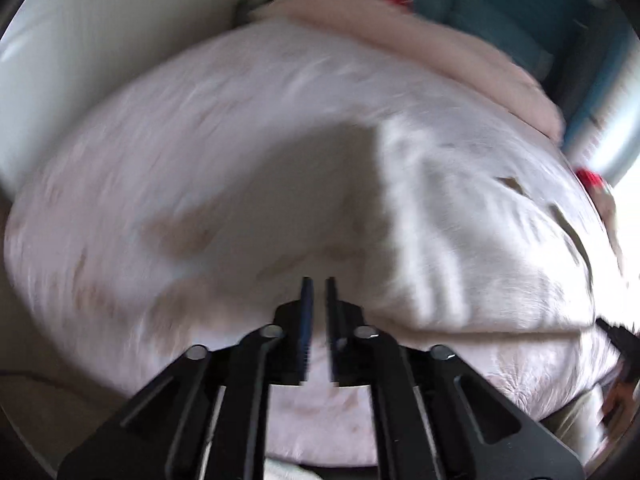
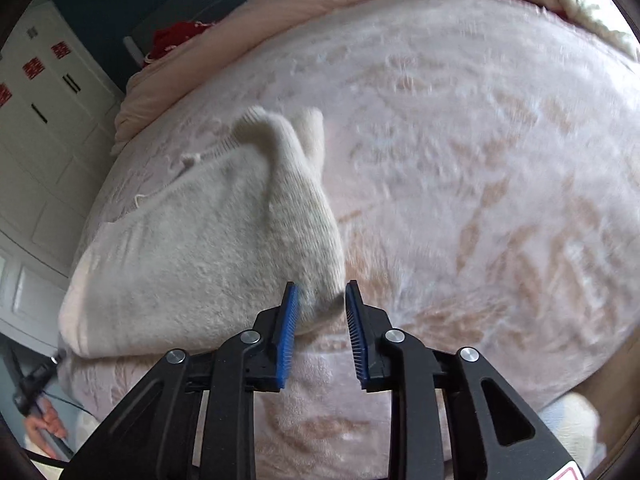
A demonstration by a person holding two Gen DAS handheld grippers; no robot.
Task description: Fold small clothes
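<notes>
A cream-white knitted garment (image 2: 208, 240) is seen on a pale pink blanket (image 2: 480, 160) patterned with tan leaves. Blue pads (image 2: 287, 336) are carried by the black right gripper (image 2: 320, 332).

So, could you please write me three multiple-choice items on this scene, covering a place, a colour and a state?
1. Where does the cream knitted garment lie?
A. on the pink patterned blanket
B. in a drawer
C. on a chair

2. What colour are the pads of the right tongs?
A. red
B. blue
C. yellow

3. How do the right tongs stand?
A. shut tight, empty
B. out of view
C. parted around a garment corner

Answers: 1 A, the blanket spreads beneath it; 2 B, both ribbed pads show blue; 3 C, a gap shows with knit between the pads.
</notes>
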